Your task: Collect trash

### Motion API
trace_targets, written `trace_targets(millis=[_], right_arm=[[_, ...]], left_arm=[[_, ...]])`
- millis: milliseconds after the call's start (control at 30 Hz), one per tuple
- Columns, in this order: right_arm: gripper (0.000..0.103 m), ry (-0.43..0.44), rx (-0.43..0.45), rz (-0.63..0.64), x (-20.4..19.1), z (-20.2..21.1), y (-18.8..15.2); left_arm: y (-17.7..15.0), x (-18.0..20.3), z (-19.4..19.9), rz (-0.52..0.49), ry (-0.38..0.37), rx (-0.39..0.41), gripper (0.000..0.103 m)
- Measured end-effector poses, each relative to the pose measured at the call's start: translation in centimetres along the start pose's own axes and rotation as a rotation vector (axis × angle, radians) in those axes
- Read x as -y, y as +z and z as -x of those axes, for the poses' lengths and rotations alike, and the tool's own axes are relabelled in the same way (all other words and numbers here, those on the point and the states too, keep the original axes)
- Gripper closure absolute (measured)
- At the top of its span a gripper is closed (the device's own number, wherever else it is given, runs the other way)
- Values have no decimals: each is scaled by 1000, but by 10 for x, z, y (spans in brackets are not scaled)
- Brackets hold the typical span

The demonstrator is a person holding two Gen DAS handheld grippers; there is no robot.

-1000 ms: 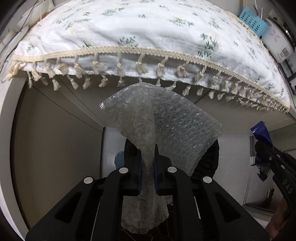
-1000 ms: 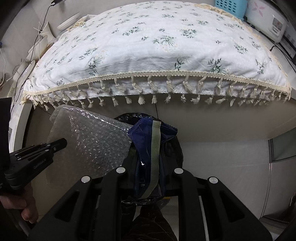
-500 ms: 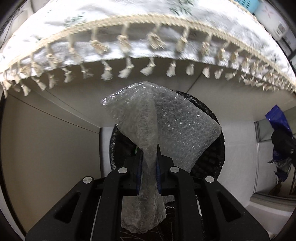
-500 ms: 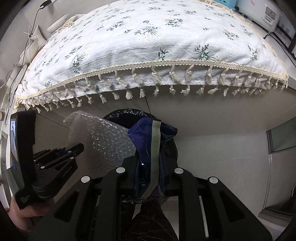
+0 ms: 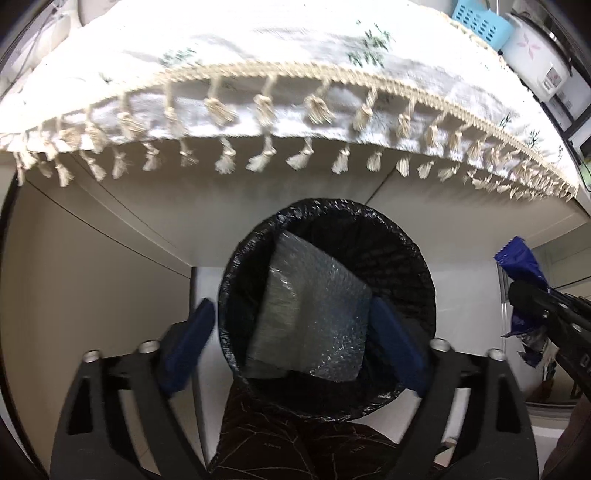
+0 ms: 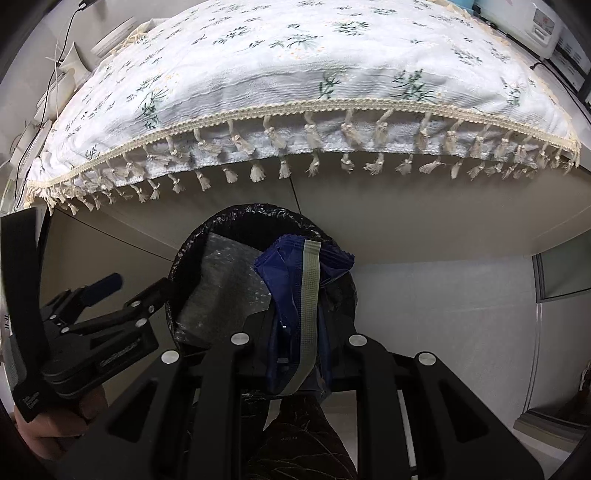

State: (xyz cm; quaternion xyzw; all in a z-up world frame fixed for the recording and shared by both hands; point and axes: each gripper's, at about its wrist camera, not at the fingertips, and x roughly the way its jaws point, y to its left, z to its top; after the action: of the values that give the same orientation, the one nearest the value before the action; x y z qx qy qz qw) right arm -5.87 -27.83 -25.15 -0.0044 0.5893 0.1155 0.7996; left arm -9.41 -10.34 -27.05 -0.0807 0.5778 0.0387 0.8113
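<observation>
A round bin with a black liner [image 5: 406,258] [image 6: 184,251] stands on the floor below the table's edge. A sheet of bubble wrap [image 5: 314,321] [image 6: 221,288] lies loose inside it. My left gripper [image 5: 295,339] hangs right above the bin, its jaws opening wide, blue pads [image 5: 188,347] apart and touching nothing. My right gripper [image 6: 295,354] is shut on a dark blue snack wrapper [image 6: 295,291] with a grey-green strip. It holds the wrapper over the bin's right side. The left wrist view shows the same wrapper [image 5: 524,269] at the right.
A white floral tablecloth [image 5: 258,74] [image 6: 314,74] with cream tassels overhangs the table above the bin. A blue basket [image 5: 484,22] and a white rice cooker [image 5: 535,59] sit at the far right. A hand [image 6: 55,424] holds the left gripper. A dark patterned trouser leg [image 5: 295,450] shows below.
The left gripper's jaws have opened wide and let go of the bubble wrap, which has dropped into the bin. The left gripper sank closer to the bin. The right gripper kept its hold.
</observation>
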Motion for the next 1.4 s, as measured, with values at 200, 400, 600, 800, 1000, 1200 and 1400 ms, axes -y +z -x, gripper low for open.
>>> trace_targets(millis=[200, 400, 600, 800, 1000, 1200, 1400], right_arm=[[86, 19, -9, 35, -18, -9, 5], [86, 29, -20, 64, -38, -19, 7], [86, 39, -38, 93, -52, -34, 7], [77, 28, -53, 89, -58, -44, 11], [54, 11, -42, 49, -55, -39, 20], [25, -40, -6, 16, -45, -14, 27], [13, -47, 49, -16, -37, 36, 32]], left_arm=[[5, -23, 16, 19, 18, 6, 6], [-5, -42, 25, 74, 30, 6, 6], [-11, -57, 25, 102, 35, 3, 6], [-8, -63, 30, 96, 33, -2, 6], [4, -63, 34, 79, 33, 1, 6], [17, -49, 51, 53, 24, 6, 6], [30, -33, 95, 39, 0, 23, 6]])
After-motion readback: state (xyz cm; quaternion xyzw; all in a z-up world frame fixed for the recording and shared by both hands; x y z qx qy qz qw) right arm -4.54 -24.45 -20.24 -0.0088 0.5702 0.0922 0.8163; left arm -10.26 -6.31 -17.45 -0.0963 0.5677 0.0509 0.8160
